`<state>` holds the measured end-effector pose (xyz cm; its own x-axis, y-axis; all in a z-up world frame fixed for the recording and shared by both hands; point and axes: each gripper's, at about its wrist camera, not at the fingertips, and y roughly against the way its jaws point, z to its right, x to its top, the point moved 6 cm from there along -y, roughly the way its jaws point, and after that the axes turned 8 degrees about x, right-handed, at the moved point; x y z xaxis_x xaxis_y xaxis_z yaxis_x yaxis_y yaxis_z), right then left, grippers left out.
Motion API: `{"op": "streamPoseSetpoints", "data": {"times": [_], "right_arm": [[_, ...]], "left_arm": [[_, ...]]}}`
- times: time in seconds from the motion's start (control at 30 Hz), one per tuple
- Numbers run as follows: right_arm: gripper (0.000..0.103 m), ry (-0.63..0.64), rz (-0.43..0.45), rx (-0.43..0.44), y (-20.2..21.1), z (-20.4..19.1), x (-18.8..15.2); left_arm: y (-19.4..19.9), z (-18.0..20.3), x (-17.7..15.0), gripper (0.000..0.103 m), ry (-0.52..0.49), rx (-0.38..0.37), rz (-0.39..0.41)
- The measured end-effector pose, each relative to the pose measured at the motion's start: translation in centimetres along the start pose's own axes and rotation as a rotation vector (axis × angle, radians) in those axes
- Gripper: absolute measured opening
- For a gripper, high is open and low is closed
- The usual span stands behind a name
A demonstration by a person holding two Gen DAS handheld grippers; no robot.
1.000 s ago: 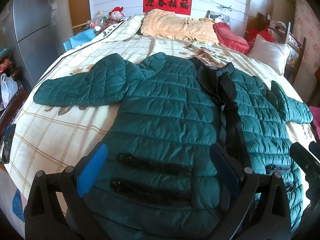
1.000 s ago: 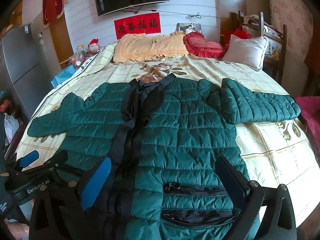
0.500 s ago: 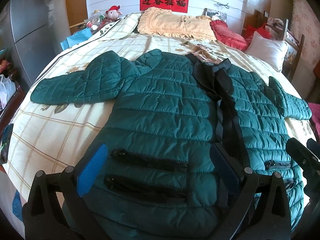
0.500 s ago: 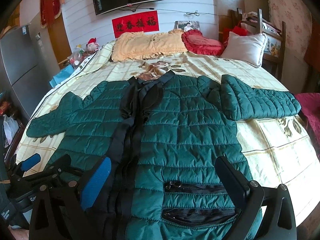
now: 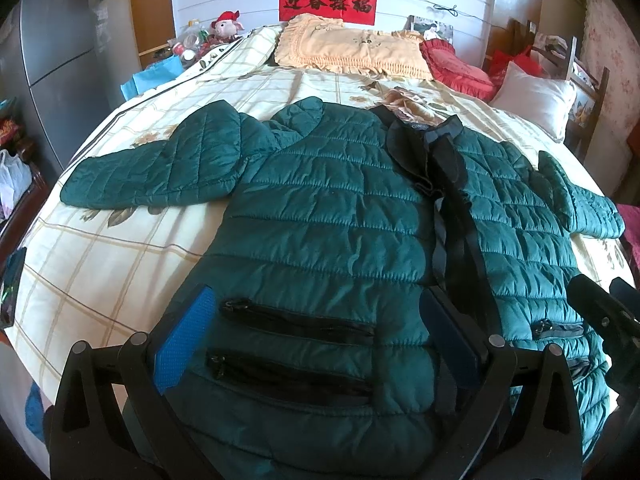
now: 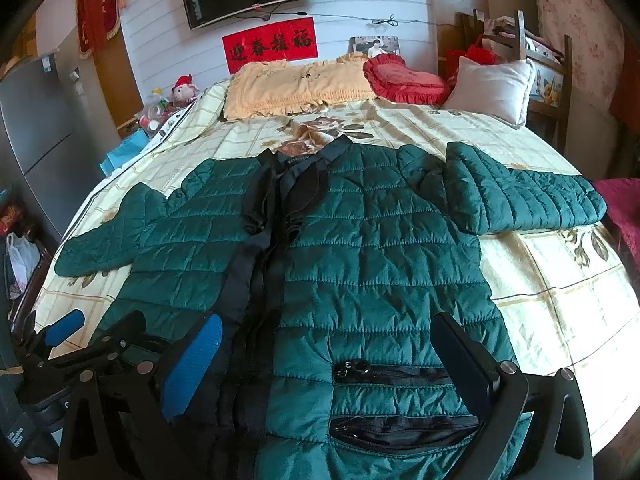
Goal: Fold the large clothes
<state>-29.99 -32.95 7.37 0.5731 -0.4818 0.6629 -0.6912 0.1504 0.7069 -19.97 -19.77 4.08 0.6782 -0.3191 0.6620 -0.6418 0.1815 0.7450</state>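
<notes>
Black characters 迎春接福 on the red wall banner [image 5: 328, 1] above the bed's head.

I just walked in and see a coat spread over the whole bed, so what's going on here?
A person is holding a two-finger gripper in each hand, set to fold a green quilted jacket laid flat, front up, on the bed, sleeves out to both sides. The left gripper and the right gripper are both open near the jacket's hem, over its zip pockets. Neither grips anything, and no fold has been made yet.
</notes>
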Motion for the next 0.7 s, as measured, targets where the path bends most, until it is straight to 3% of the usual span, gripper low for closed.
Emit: {"op": "streamPoseSetpoints", "data": {"times": [0.7], "right_arm": [[0.103,0.004,0.019,0.016,-1.04,-0.64,0.39]], "left_arm": [[-0.39,0.03,-0.03,0.102,-0.001,-0.007,-0.009]]}}
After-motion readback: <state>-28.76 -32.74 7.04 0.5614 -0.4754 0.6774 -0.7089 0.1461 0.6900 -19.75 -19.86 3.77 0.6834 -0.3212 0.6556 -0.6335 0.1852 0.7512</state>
